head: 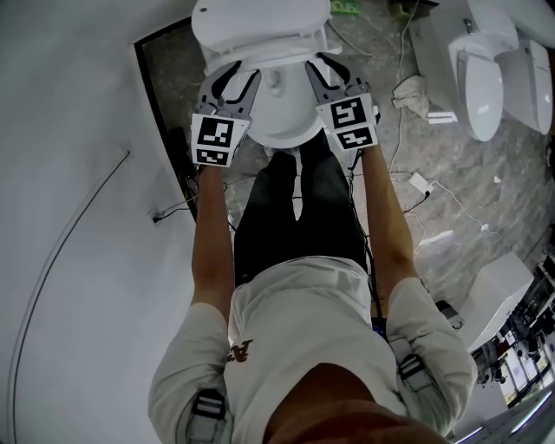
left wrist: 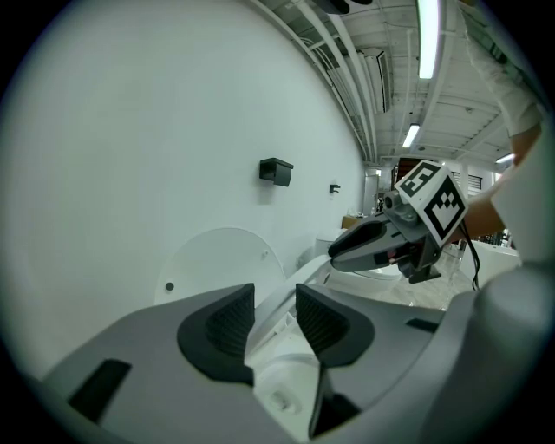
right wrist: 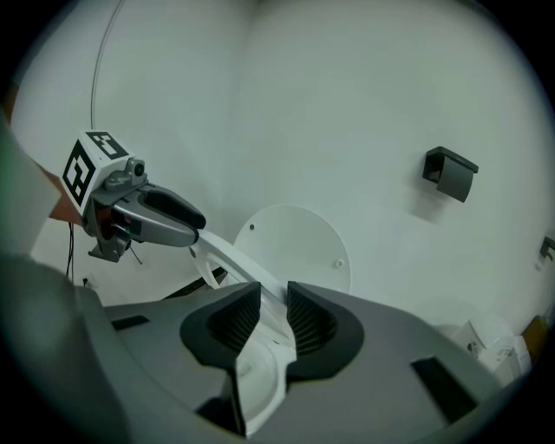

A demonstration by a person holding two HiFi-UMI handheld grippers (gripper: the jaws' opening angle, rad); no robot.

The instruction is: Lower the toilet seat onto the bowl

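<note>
A white toilet stands at the top of the head view, its lid (head: 260,22) raised against the back. The toilet seat (head: 284,132) is a white ring over the bowl (head: 279,87). My left gripper (head: 231,75) is shut on the seat's left side and my right gripper (head: 335,69) on its right side. In the left gripper view the seat rim (left wrist: 303,274) runs between the pads of the left gripper (left wrist: 276,316) toward the right gripper (left wrist: 349,251), with the lid (left wrist: 221,260) upright behind. In the right gripper view the tilted seat (right wrist: 232,258) passes between the pads of the right gripper (right wrist: 266,312) up to the left gripper (right wrist: 196,227).
A white wall (head: 69,173) fills the left. Two more toilets (head: 479,78) (head: 531,74) stand at the right on the marbled floor, with a white cloth (head: 413,91) and cables. A dark box (right wrist: 451,173) hangs on the wall. The person's legs stand right in front of the bowl.
</note>
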